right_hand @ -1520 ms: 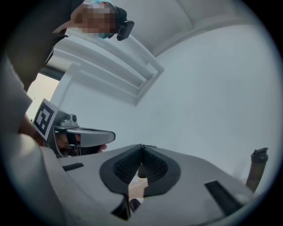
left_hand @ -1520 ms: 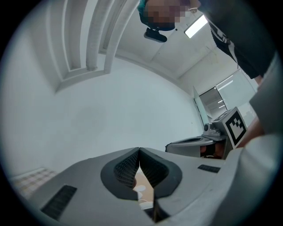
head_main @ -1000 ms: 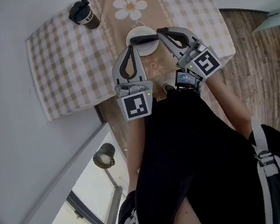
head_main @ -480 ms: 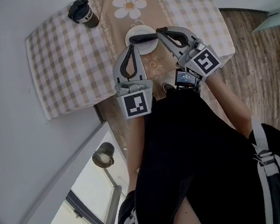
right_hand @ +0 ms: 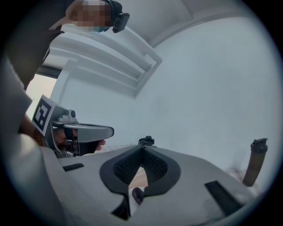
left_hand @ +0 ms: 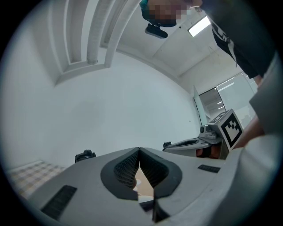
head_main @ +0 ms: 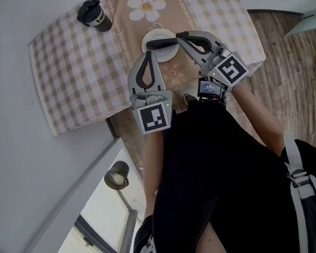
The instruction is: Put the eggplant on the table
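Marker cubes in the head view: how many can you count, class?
2: the left cube sits on the left gripper, the right cube on the right gripper. None seems hidden.

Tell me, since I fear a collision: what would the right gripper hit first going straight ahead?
Likely the dark lidded cup, dead ahead of the right gripper; height and depth are unclear.

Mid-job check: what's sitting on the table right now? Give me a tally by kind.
Lidded cup: 1
Plate: 1
Eggplant: 1
Bottle: 1
Total: 4
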`<state>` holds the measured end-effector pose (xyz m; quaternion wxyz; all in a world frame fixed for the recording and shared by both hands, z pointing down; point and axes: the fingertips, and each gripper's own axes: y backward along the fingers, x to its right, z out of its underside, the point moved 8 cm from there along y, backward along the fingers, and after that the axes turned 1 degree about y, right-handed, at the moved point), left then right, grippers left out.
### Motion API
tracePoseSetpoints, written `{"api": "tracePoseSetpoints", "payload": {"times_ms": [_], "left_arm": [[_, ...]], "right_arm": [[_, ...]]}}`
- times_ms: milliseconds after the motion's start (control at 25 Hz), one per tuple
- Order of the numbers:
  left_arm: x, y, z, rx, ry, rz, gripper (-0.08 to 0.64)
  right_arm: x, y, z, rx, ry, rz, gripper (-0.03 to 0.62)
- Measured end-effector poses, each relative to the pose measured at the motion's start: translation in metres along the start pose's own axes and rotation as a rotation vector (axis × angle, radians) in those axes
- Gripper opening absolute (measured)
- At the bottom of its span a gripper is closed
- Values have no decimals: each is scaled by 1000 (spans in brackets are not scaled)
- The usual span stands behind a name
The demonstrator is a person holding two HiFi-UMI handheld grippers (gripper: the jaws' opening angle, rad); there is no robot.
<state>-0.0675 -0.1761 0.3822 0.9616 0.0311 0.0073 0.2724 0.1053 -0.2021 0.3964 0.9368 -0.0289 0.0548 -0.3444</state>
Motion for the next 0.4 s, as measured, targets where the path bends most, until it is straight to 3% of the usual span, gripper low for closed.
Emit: {"api": "tracePoseSetpoints", "payload": {"times_ms": [400], "left_arm": [[-2, -1, 3, -9, 12, -3, -11]], "right_arm": [[2, -2, 4, -19, -4, 3, 5]]}}
